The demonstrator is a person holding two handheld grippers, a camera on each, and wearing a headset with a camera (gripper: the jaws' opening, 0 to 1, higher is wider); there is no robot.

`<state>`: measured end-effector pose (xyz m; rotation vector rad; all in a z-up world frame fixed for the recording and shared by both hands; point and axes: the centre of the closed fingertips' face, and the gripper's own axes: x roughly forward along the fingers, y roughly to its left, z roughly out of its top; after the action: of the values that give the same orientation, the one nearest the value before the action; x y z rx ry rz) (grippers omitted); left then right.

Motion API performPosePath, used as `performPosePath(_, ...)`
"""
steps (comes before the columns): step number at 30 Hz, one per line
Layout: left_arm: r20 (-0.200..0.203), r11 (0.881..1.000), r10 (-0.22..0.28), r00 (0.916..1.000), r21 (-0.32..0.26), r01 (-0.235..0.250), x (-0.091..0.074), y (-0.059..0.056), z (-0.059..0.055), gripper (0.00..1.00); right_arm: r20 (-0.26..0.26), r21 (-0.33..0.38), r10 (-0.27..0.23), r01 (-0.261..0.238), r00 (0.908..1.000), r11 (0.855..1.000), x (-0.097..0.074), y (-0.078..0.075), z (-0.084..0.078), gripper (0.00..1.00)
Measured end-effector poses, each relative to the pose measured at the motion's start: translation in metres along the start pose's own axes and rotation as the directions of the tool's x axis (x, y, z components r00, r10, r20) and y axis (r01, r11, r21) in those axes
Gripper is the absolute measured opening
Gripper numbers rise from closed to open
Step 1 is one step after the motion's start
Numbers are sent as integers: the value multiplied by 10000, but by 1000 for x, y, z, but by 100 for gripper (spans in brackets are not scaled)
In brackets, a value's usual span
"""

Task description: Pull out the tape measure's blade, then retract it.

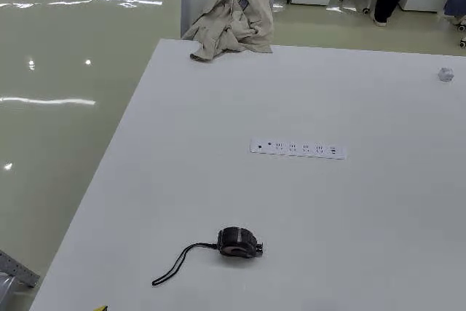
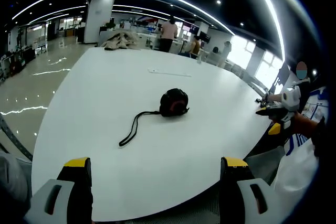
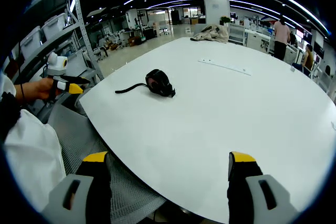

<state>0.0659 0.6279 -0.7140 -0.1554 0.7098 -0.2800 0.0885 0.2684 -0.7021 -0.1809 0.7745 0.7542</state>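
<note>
Tape measure (image 1: 238,242) sits on the white table (image 1: 218,107) near our edge, blade fully in, nothing pulled yet. Its black strap (image 1: 175,264) trails slack toward the near left corner, clear of the blade end, which looks to point right in the head view. Left gripper (image 2: 156,163) and right gripper (image 3: 168,157) both hang off the table edge, well apart from the case, jaws wide and empty. We read that as staged: one to pin the case, one to pinch the hook. Power strip (image 1: 298,148) lies further in, well apart. Jacket (image 1: 231,20) is at the far edge, out of the way.
</note>
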Motion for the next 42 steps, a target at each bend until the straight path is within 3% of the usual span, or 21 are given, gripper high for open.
performPosePath(16, -94, 9999, -59, 9999, 147, 61, 1, -1, 0, 100, -17, -127, 103, -104, 9999, 9999, 5, 3, 4, 96)
performPosePath(31, -108, 9982, -343, 9994, 490, 348, 9, -8, 8, 100, -82, -462, 158, -162, 9998, 9988, 9, 0, 9, 94)
performPosePath(42, -75, 9956, -551, 9985, 762, 555, 19, -13, 19, 100, -132, -839, 367, -377, 9992, 9958, 23, 0, 18, 93)
